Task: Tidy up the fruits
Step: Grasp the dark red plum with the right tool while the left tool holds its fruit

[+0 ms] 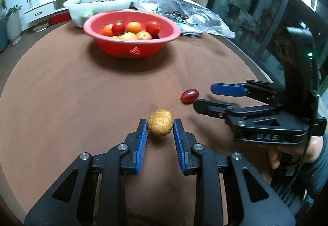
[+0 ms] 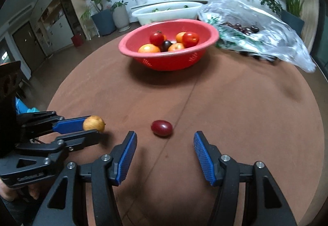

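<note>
Blue-padded fingers of the left gripper (image 1: 160, 126) pinch a small tan, rough-skinned fruit (image 1: 160, 122) at the near edge of a round brown table (image 1: 61, 92), the pads pressed to both its sides and the fruit lifted clear of the cloth. Just to its right, the right gripper (image 2: 165, 149) stands about half open and empty, its jaws straddling the approach to a red grape tomato (image 2: 161, 127) that lies on the table slightly beyond the fingertips, near a seam in the tabletop.

Farther back, in the middle of the table, a red colander bowl (image 1: 131, 49) already holds tomatoes and orange fruits. Behind it sit a white tub (image 1: 98, 3) and, to the right, a crumpled clear plastic bag (image 2: 266, 26) of dark fruit.

By the look of things, the step in hand is a double one: carry the tan fruit to the bowl while the other gripper collects the tomato. Doing it well likely means keeping the pinch on the tan fruit steady and level, since only its sides are held, and lowering it over the rim before letting go. For the tomato, the jaws should advance until the pads flank its widest part, then close gently; its smooth, oval skin looks apt to roll or squirt away under a skewed or hard squeeze.
</note>
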